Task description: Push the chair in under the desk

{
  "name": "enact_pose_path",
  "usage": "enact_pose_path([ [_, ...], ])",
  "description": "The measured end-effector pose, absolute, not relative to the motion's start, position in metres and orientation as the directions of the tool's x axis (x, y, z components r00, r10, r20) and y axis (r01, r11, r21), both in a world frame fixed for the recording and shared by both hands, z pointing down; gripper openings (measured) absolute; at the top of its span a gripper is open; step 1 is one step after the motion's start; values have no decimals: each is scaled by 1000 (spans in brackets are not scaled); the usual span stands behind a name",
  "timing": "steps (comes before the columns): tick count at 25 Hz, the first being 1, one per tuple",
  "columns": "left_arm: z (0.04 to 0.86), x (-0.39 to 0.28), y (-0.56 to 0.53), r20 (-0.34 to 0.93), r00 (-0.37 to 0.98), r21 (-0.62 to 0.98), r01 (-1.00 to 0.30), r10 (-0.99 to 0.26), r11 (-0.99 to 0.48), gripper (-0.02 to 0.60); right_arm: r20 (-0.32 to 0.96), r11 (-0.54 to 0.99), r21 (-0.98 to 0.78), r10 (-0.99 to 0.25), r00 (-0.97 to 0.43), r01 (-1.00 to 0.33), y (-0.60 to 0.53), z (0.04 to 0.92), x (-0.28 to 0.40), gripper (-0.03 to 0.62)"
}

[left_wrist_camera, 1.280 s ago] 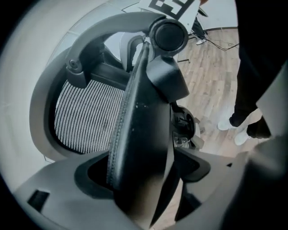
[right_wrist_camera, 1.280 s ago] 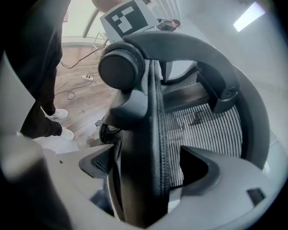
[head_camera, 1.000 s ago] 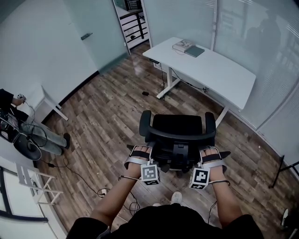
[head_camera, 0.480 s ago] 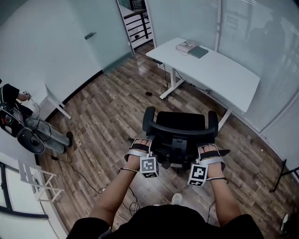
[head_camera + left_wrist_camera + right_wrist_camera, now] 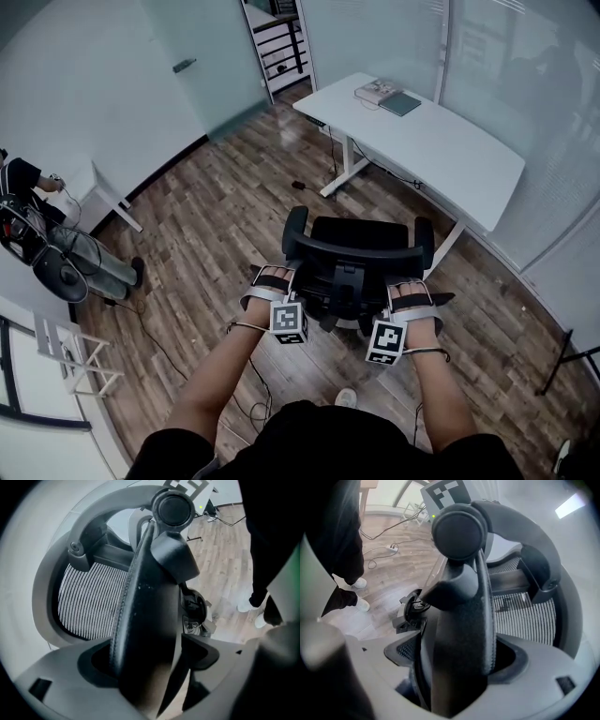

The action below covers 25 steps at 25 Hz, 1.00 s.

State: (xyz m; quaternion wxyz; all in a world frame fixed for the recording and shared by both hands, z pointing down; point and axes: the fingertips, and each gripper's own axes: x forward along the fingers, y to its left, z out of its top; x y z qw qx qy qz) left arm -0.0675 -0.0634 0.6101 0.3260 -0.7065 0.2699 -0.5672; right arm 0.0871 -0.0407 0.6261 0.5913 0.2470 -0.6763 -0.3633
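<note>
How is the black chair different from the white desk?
The chair is black with a mesh back; the desk is white and flat-topped. The left gripper and right gripper clamp the chair's back edge; nothing holds the desk. Both stand on the wooden floor.

No words or numbers can be read here.
The left cube (image 5: 289,322) on the left gripper (image 5: 272,279) and the right cube (image 5: 385,342) on the right gripper (image 5: 412,296) show only black and white square shapes, not letters. The book (image 5: 379,91) on the desk (image 5: 450,159) may have print on its cover, but it is too small to read.
</note>
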Motion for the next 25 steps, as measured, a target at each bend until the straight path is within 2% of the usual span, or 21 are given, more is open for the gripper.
enact_pose_path([
  [25, 608, -58, -148, 594, 236, -790, -7, -769, -612, 422, 583, 579, 812, -800, -139, 75, -122, 623, 96, 430],
])
